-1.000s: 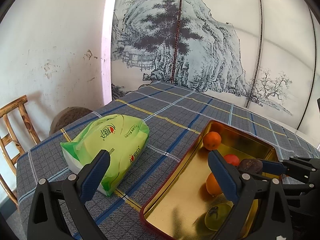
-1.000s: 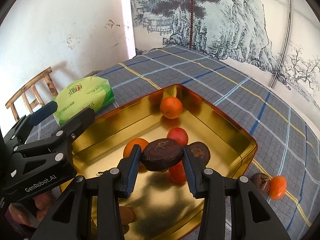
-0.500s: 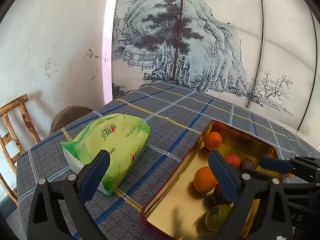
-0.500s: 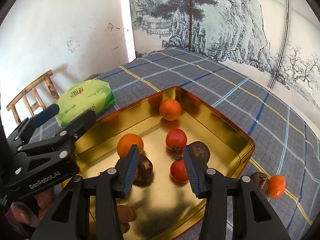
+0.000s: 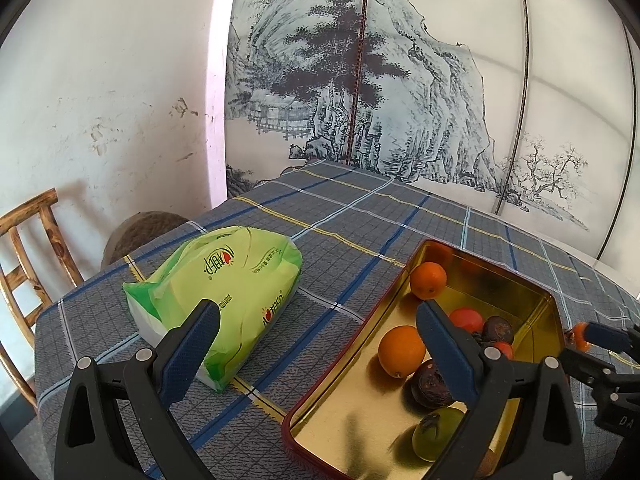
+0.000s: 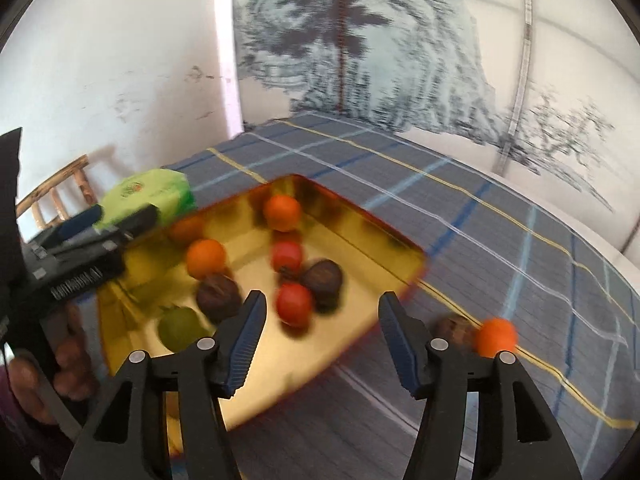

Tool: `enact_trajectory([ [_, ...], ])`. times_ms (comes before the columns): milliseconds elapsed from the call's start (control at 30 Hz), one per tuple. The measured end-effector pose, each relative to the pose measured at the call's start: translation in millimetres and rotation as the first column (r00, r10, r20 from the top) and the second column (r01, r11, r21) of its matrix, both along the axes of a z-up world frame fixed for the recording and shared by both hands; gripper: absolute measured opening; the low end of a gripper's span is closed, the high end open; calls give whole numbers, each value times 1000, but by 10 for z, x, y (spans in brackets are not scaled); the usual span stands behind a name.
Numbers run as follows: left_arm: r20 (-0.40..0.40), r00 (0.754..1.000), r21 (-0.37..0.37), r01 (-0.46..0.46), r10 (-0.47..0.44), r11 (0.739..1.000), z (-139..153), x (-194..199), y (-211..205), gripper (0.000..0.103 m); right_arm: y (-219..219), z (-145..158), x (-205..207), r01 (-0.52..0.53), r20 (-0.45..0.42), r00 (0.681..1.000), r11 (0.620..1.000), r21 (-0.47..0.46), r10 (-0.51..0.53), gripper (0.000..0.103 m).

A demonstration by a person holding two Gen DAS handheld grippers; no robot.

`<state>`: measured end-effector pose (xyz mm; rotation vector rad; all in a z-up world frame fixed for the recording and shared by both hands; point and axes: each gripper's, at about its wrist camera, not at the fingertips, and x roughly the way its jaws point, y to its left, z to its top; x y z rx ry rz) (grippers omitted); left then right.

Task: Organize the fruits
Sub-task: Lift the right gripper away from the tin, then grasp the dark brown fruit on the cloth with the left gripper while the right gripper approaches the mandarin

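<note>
A gold tray (image 5: 532,292) (image 6: 360,220) on the plaid tablecloth holds two oranges (image 5: 401,351) (image 6: 282,212), red fruits (image 6: 294,304), dark brown fruits (image 6: 218,297) and a green fruit (image 5: 438,432). My left gripper (image 5: 316,336) is open and empty, over the tray's left rim. My right gripper (image 6: 320,340) is open and empty, above the tray's near right corner; the view is blurred. A small orange (image 6: 496,337) and a dark fruit (image 6: 452,328) lie on the cloth right of the tray.
A green tissue pack (image 5: 216,296) lies left of the tray. A wooden chair (image 5: 24,264) stands at the table's left edge. A painted screen (image 5: 400,100) stands behind the table.
My right gripper let go of the dark brown fruit into the tray, opened wide and moved back and to the right. The left gripper has barely moved.
</note>
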<state>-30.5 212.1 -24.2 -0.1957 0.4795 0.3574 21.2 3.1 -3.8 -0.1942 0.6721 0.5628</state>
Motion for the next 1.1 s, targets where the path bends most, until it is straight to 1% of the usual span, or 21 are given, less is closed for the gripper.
enact_trajectory([
  [67, -2, 1000, 1, 0, 0, 1000, -8, -5, 0, 97, -161, -54, 37, 37, -5, 999, 999, -6, -37, 62],
  [100, -2, 1000, 0, 1, -1, 1000, 8, 13, -7, 97, -306, -87, 51, 50, -12, 999, 999, 19, -50, 67],
  [133, -4, 1000, 1, -1, 1, 1000, 0, 15, 1, 97, -401, -90, 63, 65, -17, 998, 997, 37, -64, 70],
  [200, -8, 1000, 6, -3, 3, 1000, -17, 5, 7, 97, -629, -155, 102, 142, -19, 990, 990, -4, -142, 70],
  [267, -10, 1000, 12, -5, 5, 1000, -27, -14, 4, 97, -848, -188, 126, 184, -32, 982, 983, 6, -184, 70],
  [333, -13, 1000, 20, -7, 7, 1000, -21, -23, -4, 97, -1147, -224, 167, 248, -58, 967, 968, 23, -247, 70],
  [433, -16, 1000, 30, -12, 13, 999, -6, -29, -26, 97, -1476, -278, 199, 323, -53, 945, 946, -4, -323, 70],
  [500, -14, 1000, 34, -15, 16, 999, 2, -41, -29, 97, -1721, -346, 222, 377, -57, 924, 926, -26, -378, 70],
  [567, 9, 1000, 48, -17, 17, 999, 46, -68, -63, 93, -1947, -429, 240, 424, -66, 902, 905, -47, -426, 70],
  [600, 41, 999, 67, -8, 5, 998, 112, -96, -106, 93, -2073, -488, 269, 449, -98, 886, 891, -61, -453, 71],
  [667, 68, 997, 94, 19, -25, 995, 259, -136, -211, 93, -2268, -500, 302, 482, -144, 864, 875, -34, -482, 71],
  [733, 92, 991, 116, 88, -99, 989, 483, -141, -374, 93, -2404, -495, 300, 503, -151, 853, 864, -19, -500, 72],
  [767, 89, 984, 117, 146, -157, 982, 573, -112, -459, 93, -2451, -499, 314, 507, -159, 850, 862, -19, -503, 72],
  [800, 71, 965, 125, 243, -253, 962, 682, -53, -607, 93, -2485, -513, 330, 507, -174, 847, 862, -17, -502, 72],
  [833, 52, 948, 145, 305, -315, 941, 735, 11, -737, 93, -2511, -525, 333, 508, -189, 845, 861, -7, -500, 72],
  [867, 23, 925, 177, 369, -379, 912, 774, 81, -894, 93, -2537, -531, 332, 506, -202, 845, 862, 4, -495, 72],
  [933, -64, 857, 231, 511, -511, 828, 796, 253, -1260, 91, -2557, -548, 321, 498, -221, 848, 867, 19, -482, 73],
  [967, -105, 815, 235, 578, -570, 782, 785, 333, -1410, 85, -2565, -550, 320, 494, -226, 849, 869, 25, -477, 74],
  [1033, -207, 688, 232, 726, -696, 648, 707, 506, -1743, 77, -2545, -570, 333, 487, -234, 853, 872, 42, -466, 76],
  [1067, -256, 624, 237, 781, -739, 577, 664, 581, -1893, 77, -2550, -569, 322, 486, -238, 855, 873, 52, -461, 76],
  [1100, -319, 551, 256, 834, -772, 489, 589, 642, -2070, 77, -2548, -572, 307, 485, -241, 856, 873, 60, -459, 77],
])
